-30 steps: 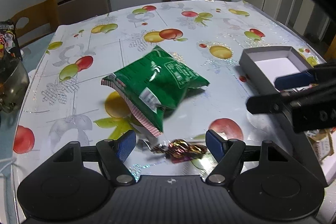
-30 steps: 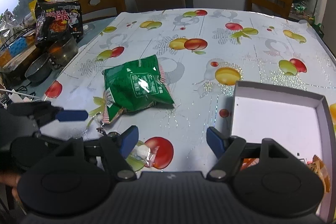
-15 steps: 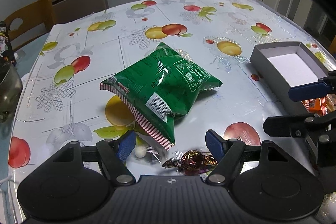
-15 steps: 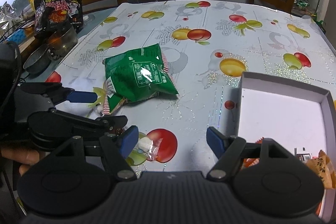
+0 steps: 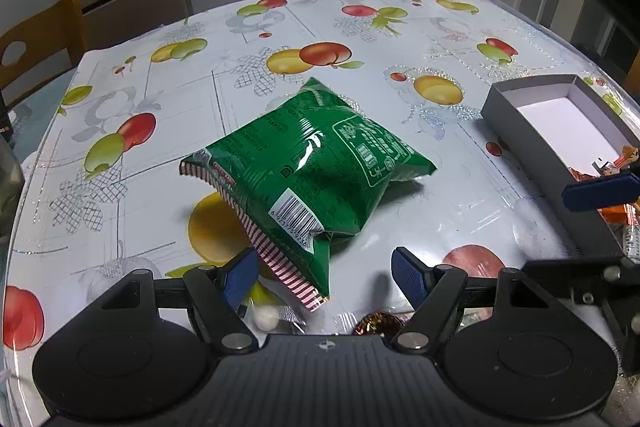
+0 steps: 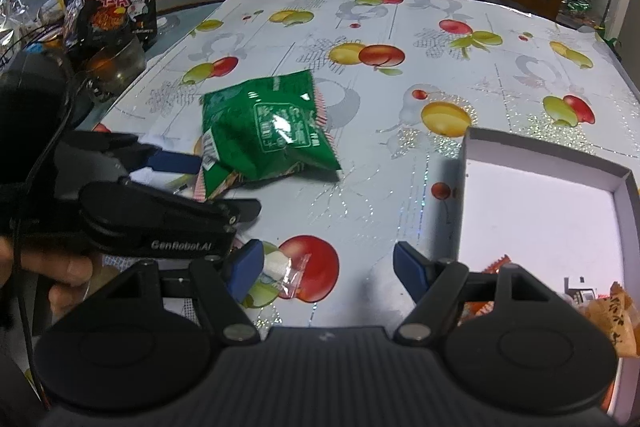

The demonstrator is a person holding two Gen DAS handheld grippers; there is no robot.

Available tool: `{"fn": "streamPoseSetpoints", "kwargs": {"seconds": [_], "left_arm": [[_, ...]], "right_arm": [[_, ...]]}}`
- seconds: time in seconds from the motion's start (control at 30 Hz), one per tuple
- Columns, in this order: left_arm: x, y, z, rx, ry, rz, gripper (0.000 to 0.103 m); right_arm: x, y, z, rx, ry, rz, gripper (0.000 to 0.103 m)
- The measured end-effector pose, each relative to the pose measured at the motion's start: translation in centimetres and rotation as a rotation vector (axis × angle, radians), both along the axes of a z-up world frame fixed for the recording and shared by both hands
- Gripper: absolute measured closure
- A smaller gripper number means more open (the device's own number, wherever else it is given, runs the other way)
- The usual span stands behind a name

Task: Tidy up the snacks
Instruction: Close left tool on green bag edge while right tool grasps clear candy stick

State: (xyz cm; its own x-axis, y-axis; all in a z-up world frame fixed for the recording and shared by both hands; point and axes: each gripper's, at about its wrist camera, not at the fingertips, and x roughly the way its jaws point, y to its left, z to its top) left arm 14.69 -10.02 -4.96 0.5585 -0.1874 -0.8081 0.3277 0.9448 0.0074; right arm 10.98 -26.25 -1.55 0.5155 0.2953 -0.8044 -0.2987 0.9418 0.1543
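Since a second ago the left gripper [image 5: 322, 269] has come forward and down toward the green snack bag [image 5: 308, 171], so the bag now fills far more of the left wrist view; its red-and-white striped seam reaches down between the blue fingers [image 5: 239, 273], though neither pad touches it. The gold-wrapped candy [image 5: 378, 323] and the small white wrapped sweet [image 5: 266, 317], which lay ahead of the fingers before, now sit close under the gripper's body. The right gripper [image 6: 328, 269] has barely moved.

Both pairs of fingers stand apart and hold nothing.

The bag lies about the middle of the desk [image 5: 168, 115], toward its near edge, puffed and slightly crumpled. Its long axis runs aslant from the striped seam at the near-left to the far-right corner, so the seam end is the part that points at the left gripper. The grey cardboard box [image 5: 516, 125] stands by the right edge of the desk, well apart from the bag, with a few orange packets [image 6: 612, 311] already in its near end.

The left gripper is plainly the nearer one: in the right wrist view it sits just beside the bag's left end, while the right gripper hangs back between bag and box, with a clear-wrapped white sweet [image 6: 286, 269] beside its left finger. I judge the coming grasp belongs to the left hand, taken across the seam end.
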Motion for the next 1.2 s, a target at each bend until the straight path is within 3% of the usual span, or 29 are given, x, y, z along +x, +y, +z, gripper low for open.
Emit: {"fn": "streamPoseSetpoints", "kwargs": {"seconds": [0.3,0.5,0.6,0.63,0.8,0.87,1.0,1.2], "left_arm": [[0.3,0.1,1.4,0.019,-0.051,-0.037,0.031],[1.6,0.8,0.1,0.028,-0.007,-0.040,0.033],[1.9,1.4,-0.4,-0.022,0.021,-0.057,0.050],[2.0,1.5,-0.6,-0.025,0.023,-0.054,0.060],[2.1,1.8,-0.7,-0.045,0.025,-0.068,0.066],[2.2,1.9,-0.7,-0.054,0.028,-0.068,0.078],[2.2,2.2,-0.6,-0.066,0.044,-0.072,0.086],[1.9,2.7,-0.2,-0.084,0.042,-0.064,0.089]], "right_arm": [[0.5,0.4,-0.1,0.009,0.003,0.012,0.031],[0.7,2.2,-0.6,-0.003,0.003,0.091,0.031],[0.3,3.4,-1.0,-0.028,0.001,0.152,0.031],[0.1,3.8,-1.1,-0.037,-0.002,0.181,0.031],[-0.8,6.0,-1.8,-0.095,-0.035,0.308,0.031],[-0.8,6.6,-2.3,-0.115,-0.040,0.339,0.031],[-0.2,7.4,-3.3,-0.139,-0.038,0.362,0.031],[-0.2,7.6,-4.1,-0.163,-0.049,0.345,0.070]]}}
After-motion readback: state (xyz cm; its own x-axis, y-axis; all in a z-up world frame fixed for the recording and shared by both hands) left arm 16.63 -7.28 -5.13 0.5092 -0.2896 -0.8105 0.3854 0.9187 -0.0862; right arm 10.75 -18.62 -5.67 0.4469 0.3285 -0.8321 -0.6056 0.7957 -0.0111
